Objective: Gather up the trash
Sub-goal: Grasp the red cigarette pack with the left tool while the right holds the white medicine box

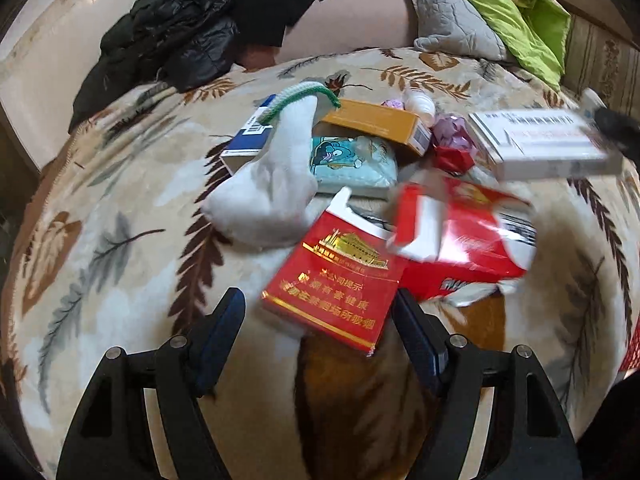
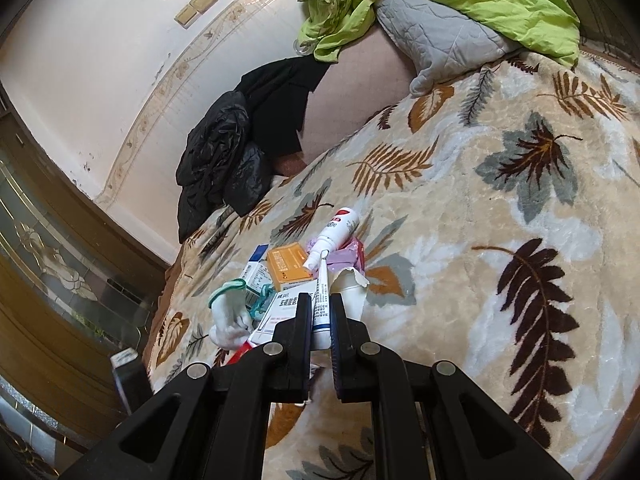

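Observation:
A pile of trash lies on a leaf-patterned blanket [image 1: 100, 208]. My left gripper [image 1: 320, 304] is open, its jaws on either side of a red cigarette pack [image 1: 334, 286]. Beyond it lie a torn red packet [image 1: 460, 236], a white sock [image 1: 268, 184], a teal tissue pack [image 1: 352, 164], an orange box [image 1: 376, 124] and a blue-white box [image 1: 248, 136]. My right gripper [image 2: 320, 304] is shut on the white medicine box [image 1: 548, 144], held edge-on above the pile [image 2: 322, 312]. A white bottle [image 2: 334, 236] lies beyond it.
A black jacket [image 1: 168, 48], a grey pillow [image 1: 452, 16] and a green quilt [image 1: 516, 4] lie at the back by the pink headboard. The bed's left edge drops toward a wooden door [image 2: 48, 280].

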The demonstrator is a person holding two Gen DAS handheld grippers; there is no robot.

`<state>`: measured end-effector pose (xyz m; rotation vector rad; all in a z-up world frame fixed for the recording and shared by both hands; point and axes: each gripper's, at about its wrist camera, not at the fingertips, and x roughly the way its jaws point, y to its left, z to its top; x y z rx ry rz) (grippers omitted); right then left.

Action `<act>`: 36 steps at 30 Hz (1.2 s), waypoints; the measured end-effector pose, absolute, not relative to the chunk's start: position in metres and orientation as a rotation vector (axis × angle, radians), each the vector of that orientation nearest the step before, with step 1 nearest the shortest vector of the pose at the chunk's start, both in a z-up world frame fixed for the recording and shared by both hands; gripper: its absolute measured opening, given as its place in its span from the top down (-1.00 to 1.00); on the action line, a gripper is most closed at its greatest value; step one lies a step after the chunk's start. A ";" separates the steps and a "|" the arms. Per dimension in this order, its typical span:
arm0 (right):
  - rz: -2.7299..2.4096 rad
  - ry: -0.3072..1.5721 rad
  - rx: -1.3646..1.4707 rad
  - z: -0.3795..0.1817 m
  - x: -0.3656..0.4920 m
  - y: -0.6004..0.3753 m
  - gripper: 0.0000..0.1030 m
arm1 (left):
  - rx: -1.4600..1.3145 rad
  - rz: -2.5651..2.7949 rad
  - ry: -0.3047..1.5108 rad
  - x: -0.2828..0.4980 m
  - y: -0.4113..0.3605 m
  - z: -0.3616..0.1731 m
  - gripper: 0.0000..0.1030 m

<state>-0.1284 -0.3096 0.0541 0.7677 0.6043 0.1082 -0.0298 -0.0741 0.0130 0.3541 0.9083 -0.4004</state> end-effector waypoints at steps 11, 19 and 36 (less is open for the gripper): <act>0.112 0.597 0.722 0.059 -0.130 -0.300 0.83 | 0.174 -0.418 0.916 -0.052 -0.057 0.018 -0.20; 0.140 0.611 0.649 0.062 -0.155 -0.284 0.83 | 0.142 -0.377 0.981 -0.094 -0.050 0.025 -0.21; 0.130 0.613 0.606 0.061 -0.167 -0.278 0.84 | 0.164 -0.367 0.893 -0.091 -0.058 0.026 -0.19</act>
